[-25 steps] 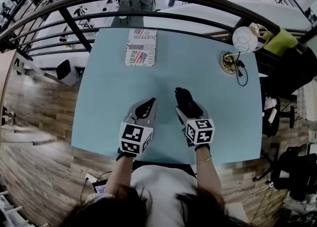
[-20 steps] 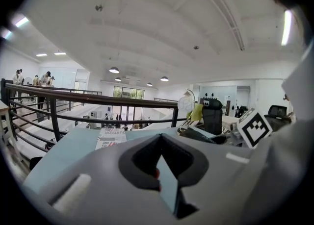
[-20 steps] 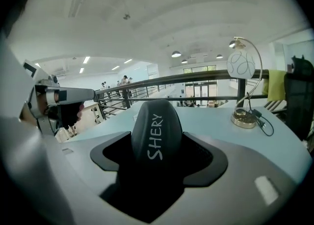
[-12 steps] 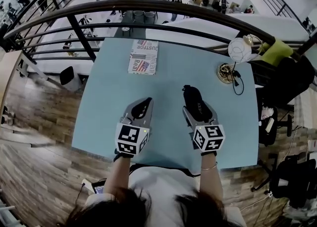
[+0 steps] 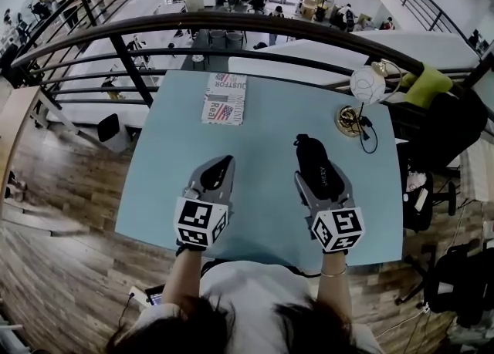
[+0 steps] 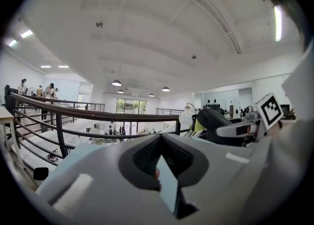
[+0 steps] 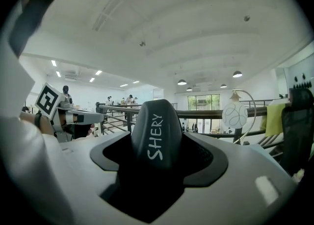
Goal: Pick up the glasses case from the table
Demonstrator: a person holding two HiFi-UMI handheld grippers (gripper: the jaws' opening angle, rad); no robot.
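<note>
**Head view.** Showed a black glasses case (image 5: 310, 153) clamped in the right gripper (image 5: 319, 179), over the right half of a light blue table (image 5: 166, 163). Could not tell whether it was clear of the surface or touching it. Projected forward past the jaw tips, toward a lamp (image 5: 367, 84) near the table's far right corner. Showed the left gripper (image 5: 222, 166) level with the right one and well apart from it, over the left half of the table. Showed a printed booklet (image 5: 225, 98) lying flat at the far edge, just inside a dark railing (image 5: 231, 25).

**Right gripper view.** Showed both jaws pressed against the sides of the glasses case, its rounded end uppermost. Bore the white lettering "SHERY" along its length. Pointed upward at a white ceiling (image 7: 162, 37), with the left gripper at the left edge and the lamp at the right.

**Left gripper view.** Showed the jaws met at their tips with nothing between them. Left only a sliver of blue table visible in the gap below the meeting point. Caught the right gripper and the glasses case at the right, in front of the lamp.
</note>
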